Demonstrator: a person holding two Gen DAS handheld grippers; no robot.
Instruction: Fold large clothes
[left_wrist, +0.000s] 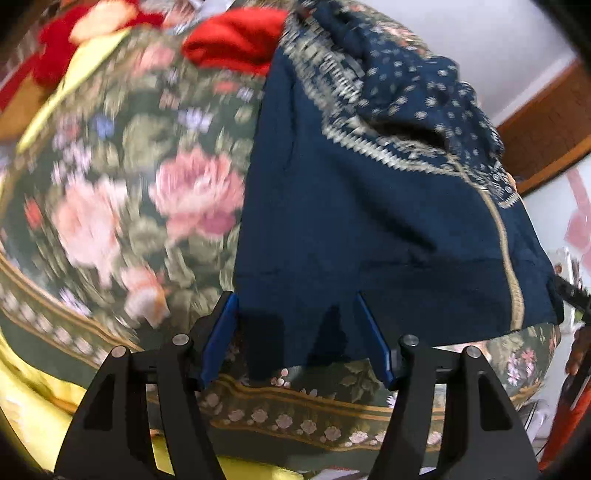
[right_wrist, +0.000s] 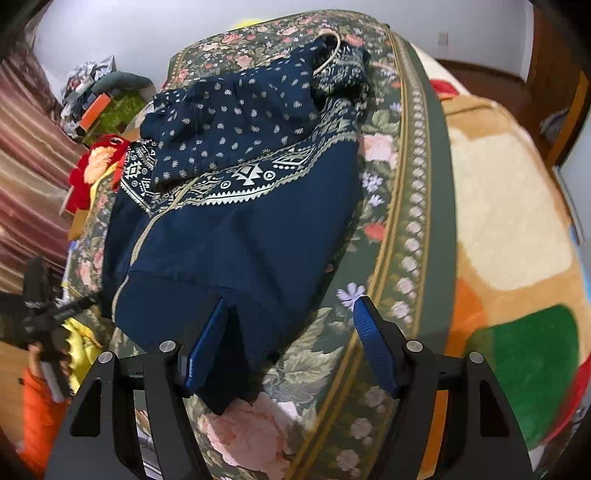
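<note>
Right, I've got the navy dress (right_wrist: 243, 229) lying on the bed, on top of the floral bedspread (right_wrist: 402, 206), and I'd call this an early-to-middle stage. The plain skirt part is spread fairly flat toward me, while the dotted top and sleeves are bunched in a heap at the far end, so that wants smoothing and folding in yet. No tidy final fold that I can see.

My left hand-held gripper (left_wrist: 297, 332) has its jaws apart, straddling the near hem of the dress; cloth sits between the pads but nothing is pinched. My right hand-held gripper (right_wrist: 291, 339) is spread wide too, its left pad touching the near corner of the hem, its right pad over bare bedspread.

Around me: a red plush toy (right_wrist: 94, 166) just beside the far-left edge of the dress, which I judge could snag a fold that way. A patchwork blanket (right_wrist: 509, 206) covers the bed to the right, well apart. Clutter sits far left by the wall.
</note>
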